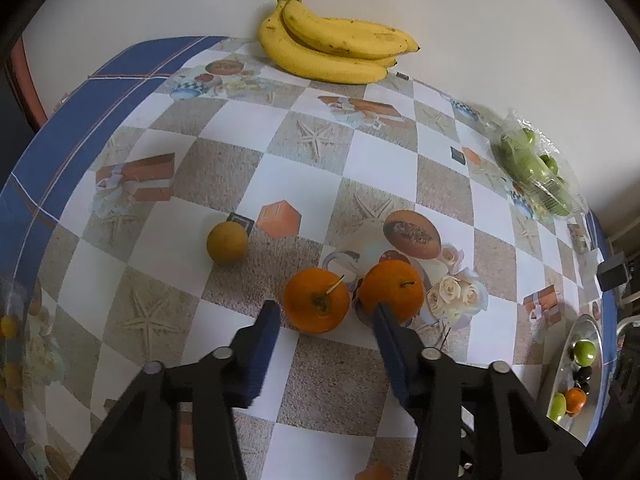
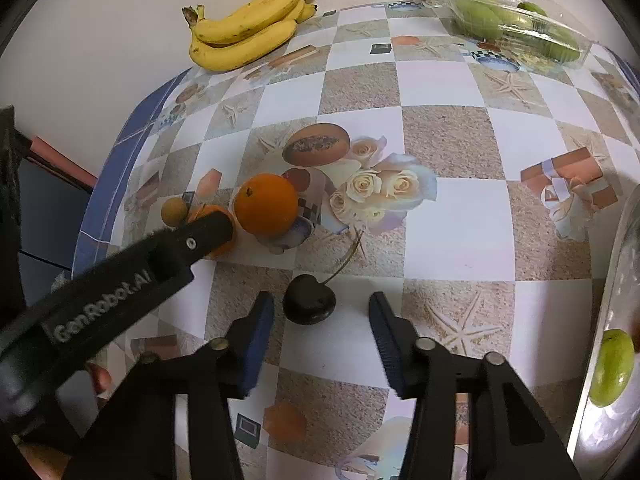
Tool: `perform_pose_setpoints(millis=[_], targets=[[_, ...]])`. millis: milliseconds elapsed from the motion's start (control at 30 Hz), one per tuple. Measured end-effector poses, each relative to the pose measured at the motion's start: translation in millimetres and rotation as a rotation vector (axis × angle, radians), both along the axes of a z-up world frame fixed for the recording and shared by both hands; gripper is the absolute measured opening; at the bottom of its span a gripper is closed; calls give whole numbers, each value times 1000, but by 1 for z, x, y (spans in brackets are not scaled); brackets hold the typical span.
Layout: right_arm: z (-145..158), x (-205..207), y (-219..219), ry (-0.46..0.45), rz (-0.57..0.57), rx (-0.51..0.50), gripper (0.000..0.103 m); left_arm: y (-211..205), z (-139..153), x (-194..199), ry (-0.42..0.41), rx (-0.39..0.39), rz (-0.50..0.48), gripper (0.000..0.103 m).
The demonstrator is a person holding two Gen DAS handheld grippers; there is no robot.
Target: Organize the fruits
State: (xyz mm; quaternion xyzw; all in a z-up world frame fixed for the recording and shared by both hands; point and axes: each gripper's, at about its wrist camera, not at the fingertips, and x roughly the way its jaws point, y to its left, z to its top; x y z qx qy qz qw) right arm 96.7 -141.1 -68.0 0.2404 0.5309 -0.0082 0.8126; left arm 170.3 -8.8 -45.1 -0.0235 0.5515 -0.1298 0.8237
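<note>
L wrist view: left gripper [image 1: 326,312] low centre, jaws apart around the near orange [image 1: 316,300], pads not touching it, nothing grasped. Second orange [image 1: 392,290] just right of it, partly behind the right pad. Small yellow fruit [image 1: 227,242] centre left. Bananas [image 1: 336,48] top centre by wall. Green fruit pack [image 1: 532,168] upper right. Silver tray [image 1: 588,332] lower right w/ mixed fruit.

R wrist view: right gripper [image 2: 322,312] low centre, jaws apart, dark cherry [image 2: 309,300] between pads, left pad close but not pressing, right pad clear. Checked tablecloth [image 2: 452,232] under all.
</note>
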Motion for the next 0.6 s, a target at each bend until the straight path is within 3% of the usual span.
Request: perform_pose_setpoints(millis=[200,333,600], targets=[[-2,0,-1,-4,-2,22,37,0,-3,1,3,3,0,45],[-3,1,-2,-8,5,49,32,2,-2,3,-7,12,9,34],[-2,1,0,-7,8,61,27,3,-2,2,-9,7,7,33]])
